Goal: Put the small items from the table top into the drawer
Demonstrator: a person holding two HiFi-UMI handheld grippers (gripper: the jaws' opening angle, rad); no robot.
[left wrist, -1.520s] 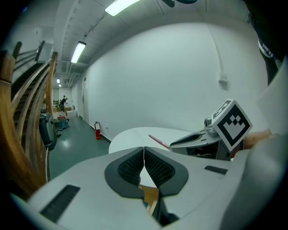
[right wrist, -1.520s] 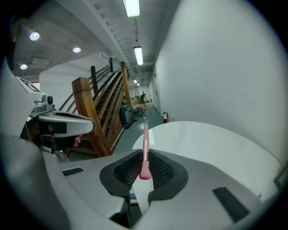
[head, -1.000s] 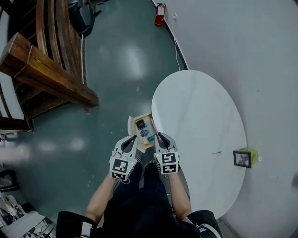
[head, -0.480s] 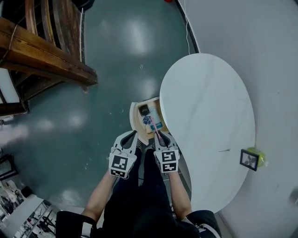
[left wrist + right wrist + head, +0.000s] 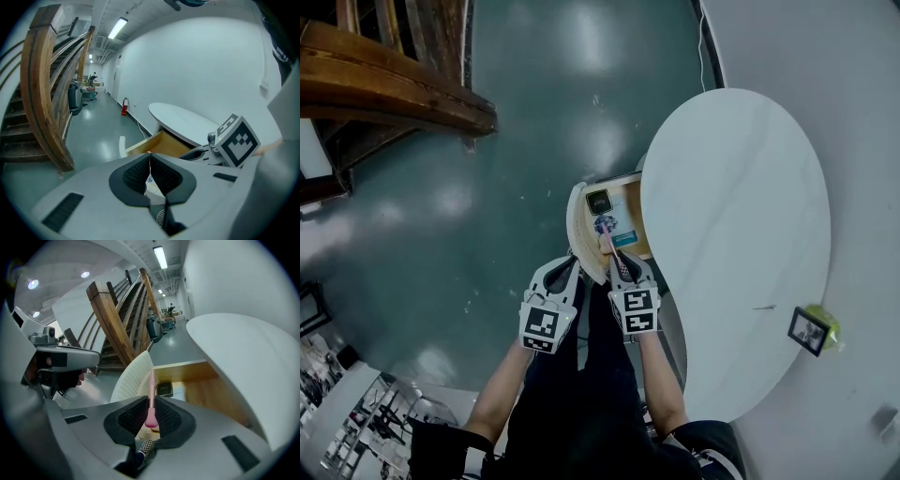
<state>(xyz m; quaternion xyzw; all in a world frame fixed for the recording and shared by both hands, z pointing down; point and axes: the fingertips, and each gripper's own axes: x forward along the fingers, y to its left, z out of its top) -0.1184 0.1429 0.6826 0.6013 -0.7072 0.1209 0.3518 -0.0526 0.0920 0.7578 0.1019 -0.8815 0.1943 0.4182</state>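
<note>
An open wooden drawer (image 5: 578,230) with a white ribbed front sticks out from under the white oval table (image 5: 741,216). Inside lie a small black square case (image 5: 599,201) and a blue-printed packet (image 5: 607,223). My right gripper (image 5: 617,261) is shut on a slim pink brush (image 5: 612,248), whose handle points out over the drawer front; in the right gripper view the brush (image 5: 151,385) stands between the pads above the drawer (image 5: 211,399) and the case (image 5: 164,389). My left gripper (image 5: 565,270) hangs beside it, left of the drawer (image 5: 154,143), jaws shut with nothing visible between them.
A small black-framed item with a yellow-green object (image 5: 811,330) sits at the table's far right edge. Wooden stairs (image 5: 384,84) rise at the upper left over a green glossy floor (image 5: 487,216). The person's legs are below the grippers.
Both grippers have sunk toward the drawer. The pink brush, still held, now reaches over the drawer's white front. The left jaws stay shut.
</note>
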